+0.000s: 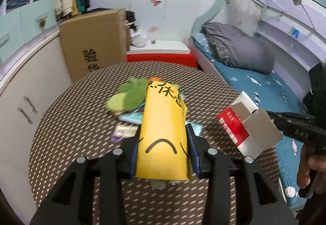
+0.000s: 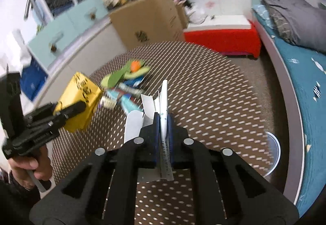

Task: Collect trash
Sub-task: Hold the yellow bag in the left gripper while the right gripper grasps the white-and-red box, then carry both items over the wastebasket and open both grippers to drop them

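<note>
Round and brown, with a pattern of pale dashes, the table (image 1: 67, 123) fills the middle of a small bedroom.

From the left wrist view, the left gripper (image 1: 163, 139) clamps a yellow paper box (image 1: 163, 129) between its blue pads, one pad pressed against each side. Black characters and a curved black line are printed on the box, which is lifted clear of the table. Just past its far end lies a small heap of trash (image 1: 128, 100) on the table: a green leaf-like scrap, something orange, light-blue wrappers and a small purple-edged packet.

The right gripper (image 2: 163, 121) has its jaws squeezed tight on a flattened red and white carton (image 1: 242, 127), held on edge with its grey flaps open. In the left view the carton hangs to the right of the yellow box, apart from it and above the table edge. A hand (image 1: 309, 170) grips the right tool's handle.

Beyond the table stand a tall cardboard box (image 1: 93, 41) with black characters, a red and white low chest (image 1: 161, 53), and pale cabinets (image 1: 26, 82) on the left. A bed (image 1: 264, 86) with a blue cover and a grey folded quilt (image 1: 238, 47) runs along the right.
</note>
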A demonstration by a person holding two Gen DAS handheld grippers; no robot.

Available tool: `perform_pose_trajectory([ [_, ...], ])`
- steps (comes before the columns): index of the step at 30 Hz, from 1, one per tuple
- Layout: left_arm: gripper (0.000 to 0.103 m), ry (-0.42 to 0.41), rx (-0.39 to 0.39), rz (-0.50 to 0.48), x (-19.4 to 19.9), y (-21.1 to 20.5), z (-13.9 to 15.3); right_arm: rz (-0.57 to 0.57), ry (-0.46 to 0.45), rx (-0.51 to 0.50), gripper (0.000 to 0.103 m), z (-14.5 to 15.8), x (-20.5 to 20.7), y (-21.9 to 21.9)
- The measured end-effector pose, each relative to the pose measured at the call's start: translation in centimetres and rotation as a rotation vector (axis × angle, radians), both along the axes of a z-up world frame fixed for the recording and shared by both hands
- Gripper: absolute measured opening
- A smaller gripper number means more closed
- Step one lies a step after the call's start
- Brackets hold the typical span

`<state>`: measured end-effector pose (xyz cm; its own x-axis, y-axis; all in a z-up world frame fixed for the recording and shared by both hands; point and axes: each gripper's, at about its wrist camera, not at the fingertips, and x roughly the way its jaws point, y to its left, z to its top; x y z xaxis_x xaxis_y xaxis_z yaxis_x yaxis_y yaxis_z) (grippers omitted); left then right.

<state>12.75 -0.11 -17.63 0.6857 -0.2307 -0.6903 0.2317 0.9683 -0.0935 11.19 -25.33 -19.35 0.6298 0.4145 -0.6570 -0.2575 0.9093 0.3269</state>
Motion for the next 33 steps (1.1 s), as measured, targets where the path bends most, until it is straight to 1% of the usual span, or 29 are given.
perform_pose_trajectory([
  [6, 0.04, -0.046, -0.016, -0.125, 1.8, -6.7, 2.3, -0.182, -0.095, 0.06, 0.007, 3.4, -0.6, -8.9],
  [8, 0.04, -0.059, -0.025, -0.168, 2.7, -9.4, 3.1, -0.24, -0.114, 0.065, 0.007, 4.0, -0.7, -11.6],
  [11, 0.04, -0.075, -0.029, -0.222, 3.8, -13.5, 3.8, -0.334, -0.122, 0.08, 0.007, 3.8, -0.9, -16.0],
  [13, 0.04, -0.07, -0.043, -0.256, 4.5, -16.0, 4.0, -0.386, -0.11, 0.085, 0.008, 3.0, -0.9, -18.6],
  [15, 0.039, -0.058, -0.053, -0.281, 5.2, -18.2, 3.8, -0.441, -0.081, 0.075, 0.008, 1.4, -0.4, -20.9],
  [17, 0.039, -0.025, -0.065, -0.31, 6.3, -20.6, 3.1, -0.479, -0.039, 0.076, 0.008, -0.5, 0.4, -22.8],
  [19, 0.039, 0.001, -0.065, -0.326, 7.1, -22.3, 2.5, -0.519, 0.016, 0.061, 0.008, -3.2, 1.6, -24.6],
  [21, 0.039, 0.042, -0.063, -0.347, 8.2, -24.5, 1.3, -0.547, 0.073, 0.071, 0.008, -6.2, 2.8, -25.8],
  [23, 0.039, 0.068, -0.046, -0.365, 8.9, -26.2, 0.3, -0.566, 0.125, 0.068, 0.008, -9.2, 4.0, -26.9],
  [25, 0.039, 0.091, -0.028, -0.382, 9.6, -27.8, -0.8, -0.577, 0.166, 0.084, 0.008, -11.5, 4.9, -27.6],
  [28, 0.04, 0.127, -0.006, -0.4, 10.5, -29.6, -2.4, -0.587, 0.238, 0.108, 0.013, -15.3, 6.4, -28.7],
  [29, 0.039, 0.142, 0.004, -0.408, 10.9, -30.5, -3.0, -0.595, 0.251, 0.116, 0.017, -16.2, 6.7, -29.1],
  [30, 0.039, 0.157, 0.014, -0.417, 11.2, -31.3, -3.7, -0.606, 0.26, 0.136, 0.025, -17.2, 6.9, -29.7],
  [31, 0.039, 0.165, 0.021, -0.423, 11.5, -31.7, -4.0, -0.613, 0.264, 0.166, 0.056, -17.8, 6.9, -30.2],
  [32, 0.039, 0.178, 0.035, -0.437, 11.7, -32.8, -4.8, -0.621, 0.26, 0.185, 0.069, -18.0, 6.7, -30.6],
  [33, 0.039, 0.186, 0.045, -0.445, 11.9, -33.3, -5.2, -0.639, 0.251, 0.203, 0.069, -18.1, 6.3, -31.0],
])
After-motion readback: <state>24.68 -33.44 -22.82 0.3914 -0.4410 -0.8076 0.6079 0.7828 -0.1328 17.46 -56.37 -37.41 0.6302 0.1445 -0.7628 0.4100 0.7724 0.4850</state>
